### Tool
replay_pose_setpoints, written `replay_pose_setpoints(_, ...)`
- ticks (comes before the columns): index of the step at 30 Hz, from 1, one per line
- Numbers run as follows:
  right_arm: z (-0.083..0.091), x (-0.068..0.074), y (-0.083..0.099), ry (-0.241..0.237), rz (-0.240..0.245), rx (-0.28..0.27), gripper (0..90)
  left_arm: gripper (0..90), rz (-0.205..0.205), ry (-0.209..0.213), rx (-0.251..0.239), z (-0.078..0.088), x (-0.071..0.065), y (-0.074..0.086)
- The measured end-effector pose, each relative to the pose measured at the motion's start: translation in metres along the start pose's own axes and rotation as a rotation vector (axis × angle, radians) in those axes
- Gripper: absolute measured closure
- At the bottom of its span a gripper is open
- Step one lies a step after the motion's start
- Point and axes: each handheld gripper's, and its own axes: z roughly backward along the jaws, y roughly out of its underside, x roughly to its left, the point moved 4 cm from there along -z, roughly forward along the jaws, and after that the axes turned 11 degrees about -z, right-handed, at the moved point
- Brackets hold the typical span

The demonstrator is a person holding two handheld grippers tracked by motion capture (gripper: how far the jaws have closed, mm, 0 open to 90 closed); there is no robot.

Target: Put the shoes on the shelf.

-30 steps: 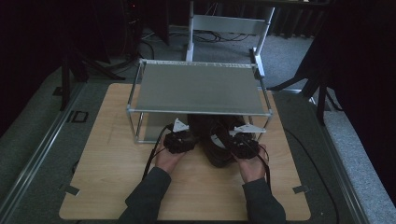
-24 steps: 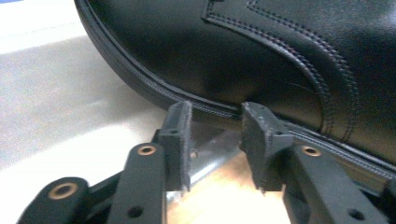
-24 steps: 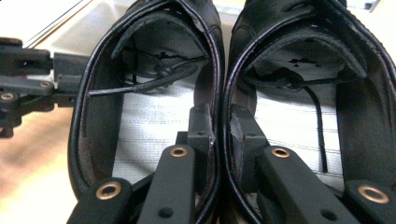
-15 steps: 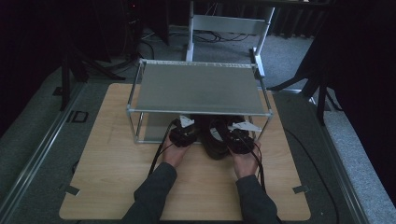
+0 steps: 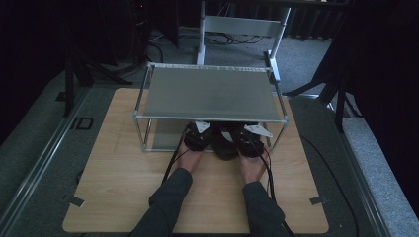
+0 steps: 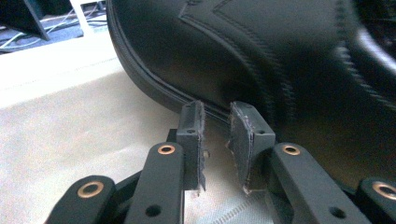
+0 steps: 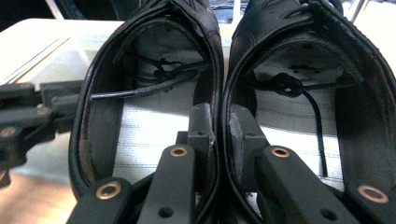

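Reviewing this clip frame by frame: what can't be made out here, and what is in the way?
- High view: the shoes' fronts, hidden under the rack's top shelf.
- High view: both grippers' jaws, covered by the shelf edge and the hands.
- Left gripper view: whether the left gripper touches the black shoe; the jaws stand apart at its sole edge.
- Right gripper view: the shoes' toes, cut off by the top edge.

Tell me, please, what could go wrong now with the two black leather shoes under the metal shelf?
1. The right gripper pinches the inner collars of both black leather shoes together; one collar could slip free.
2. The left gripper sits open beside the sole edge, gripping nothing, so that side lacks support.
3. The low grey metal shelf may catch the grippers.
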Motion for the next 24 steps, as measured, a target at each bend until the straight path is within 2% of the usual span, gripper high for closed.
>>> replay_pose_setpoints(7, -0.005, 0.008, -0.002, 0.031, 0.0, -0.042, 80.4, 79.2, -0.001, -0.032, -0.013, -0.001, 0.001, -0.002)
replay_pose_setpoints(12, -0.009, 0.009, -0.003, 0.032, -0.013, -0.062, 80.4, 80.6, 0.011, -0.031, -0.02, -0.001, 0.002, -0.003)
replay_pose_setpoints(14, -0.011, 0.009, -0.002, 0.029, -0.031, -0.069, 80.4, 80.9, 0.004, -0.034, -0.019, -0.002, 0.002, -0.002)
replay_pose_setpoints(24, -0.015, 0.011, -0.002, 0.035, -0.022, -0.093, 80.4, 85.4, -0.023, -0.068, -0.031, -0.007, 0.001, -0.003)
